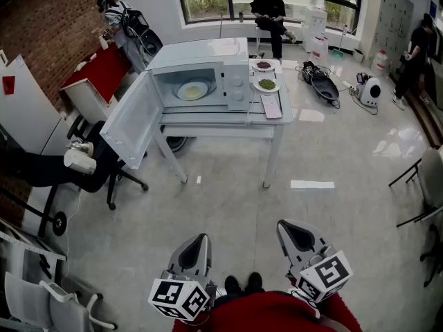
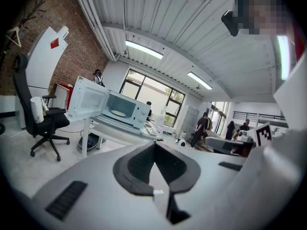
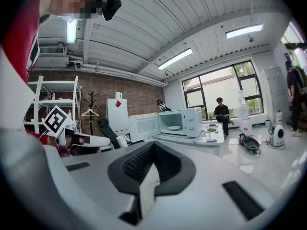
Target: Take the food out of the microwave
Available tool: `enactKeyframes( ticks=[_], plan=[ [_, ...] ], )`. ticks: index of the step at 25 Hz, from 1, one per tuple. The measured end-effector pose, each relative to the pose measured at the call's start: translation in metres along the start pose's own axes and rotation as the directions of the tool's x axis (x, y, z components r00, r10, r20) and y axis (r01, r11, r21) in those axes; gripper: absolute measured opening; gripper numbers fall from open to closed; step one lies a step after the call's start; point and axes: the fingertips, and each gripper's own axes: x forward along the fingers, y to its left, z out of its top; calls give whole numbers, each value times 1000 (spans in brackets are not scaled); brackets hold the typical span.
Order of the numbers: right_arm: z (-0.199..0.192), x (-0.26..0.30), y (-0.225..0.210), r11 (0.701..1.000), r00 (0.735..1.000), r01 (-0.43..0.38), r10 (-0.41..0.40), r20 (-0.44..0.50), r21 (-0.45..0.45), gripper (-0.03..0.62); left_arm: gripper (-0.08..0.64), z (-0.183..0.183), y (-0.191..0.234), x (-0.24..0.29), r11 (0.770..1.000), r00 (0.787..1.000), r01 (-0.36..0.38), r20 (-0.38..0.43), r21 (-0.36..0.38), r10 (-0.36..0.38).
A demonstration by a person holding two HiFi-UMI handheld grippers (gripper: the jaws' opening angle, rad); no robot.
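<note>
The microwave [image 1: 228, 59] and table [image 1: 216, 126] are white, the food [image 1: 192, 90] inside pale yellow, the brick wall [image 1: 43, 25] reddish-brown.

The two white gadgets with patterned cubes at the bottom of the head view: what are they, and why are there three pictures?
There is no robot here. A person holds two hand tools, the left gripper and the right gripper, and the patterned cubes are part of them. The head view comes from a camera on the person's head, looking steeply down. The other two pictures come from a camera on each gripper, looking along its jaws. Both pairs of jaws are together and hold nothing. Across the floor stands a white table with a microwave on it. Its door is swung open, and a plate of pale food lies inside. Beside the microwave on the table sit a far plate and a near plate, both with food. The grippers are well short of the table.
</note>
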Motion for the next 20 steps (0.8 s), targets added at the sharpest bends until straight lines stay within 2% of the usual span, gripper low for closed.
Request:
enactKeyframes(
  ticks=[20],
  plan=[
    [0, -9, -26, 999, 1000, -5, 4, 17, 36, 11, 8, 2, 1, 19, 999, 999, -43, 10, -19, 43]
  ],
)
